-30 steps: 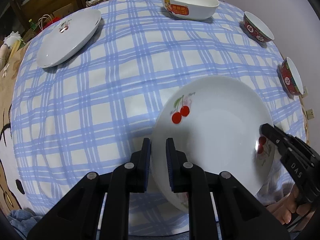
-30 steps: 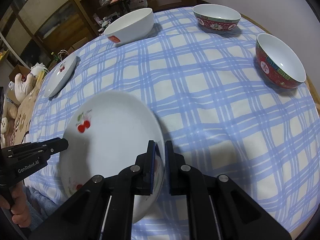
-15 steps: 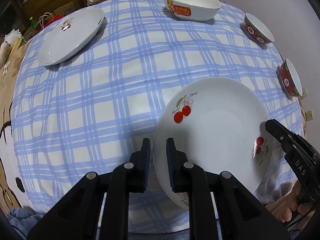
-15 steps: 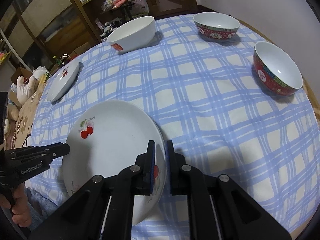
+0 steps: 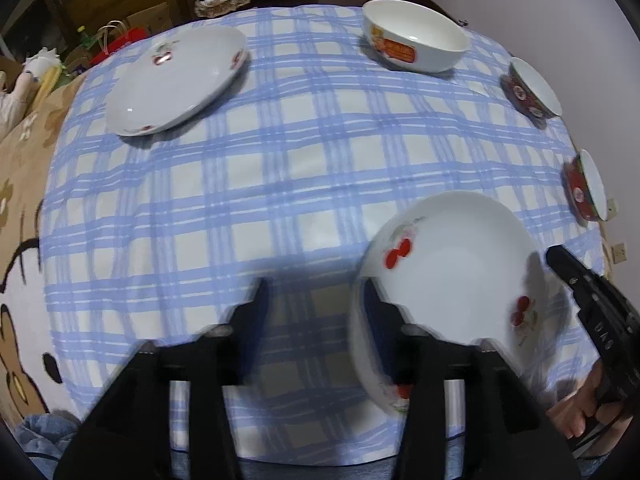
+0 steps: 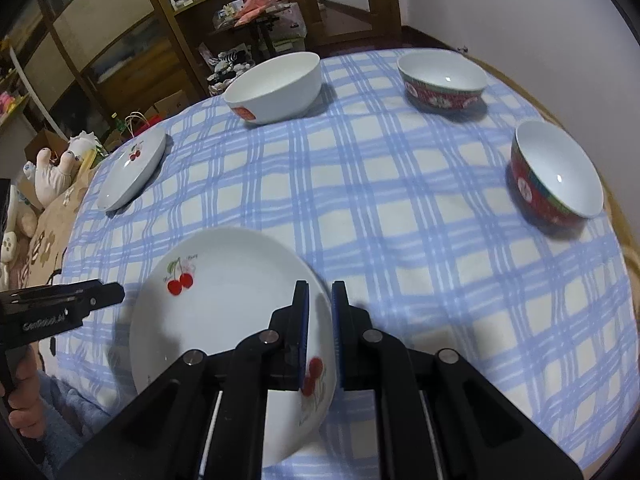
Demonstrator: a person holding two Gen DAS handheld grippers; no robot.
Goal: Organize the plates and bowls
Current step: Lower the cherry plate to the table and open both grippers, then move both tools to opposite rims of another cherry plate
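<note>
Tablecloth (image 6: 400, 208) in blue and cream check covers the whole round table, with a tan cartoon-print cloth showing at its left edge. Biggest of the dishes is the near cherry plate (image 6: 224, 304), a white plate printed with red cherries, at the near edge of the table and tilted — its right rim is raised between the blue pads of the right gripper (image 6: 320, 332), which is clamped on that rim. A second cherry plate (image 5: 176, 80) lies flat at the far left, well apart from the first. Next in size is the white bowl (image 6: 276, 88) with an orange label, upright at the far side. Two smaller red patterned bowls stand upright along the right edge: the far red bowl (image 6: 442, 82) and the near red bowl (image 6: 556, 176), apart from each other. The left gripper (image 5: 316, 312) has just been opening; its jaws stand apart and blurred, the right finger (image 5: 384, 320) lying over the plate's left rim, the other out over bare cloth, and neither pad presses the plate. A hand (image 5: 580, 408) grips the right tool's handle at the lower right of the left view.
</note>
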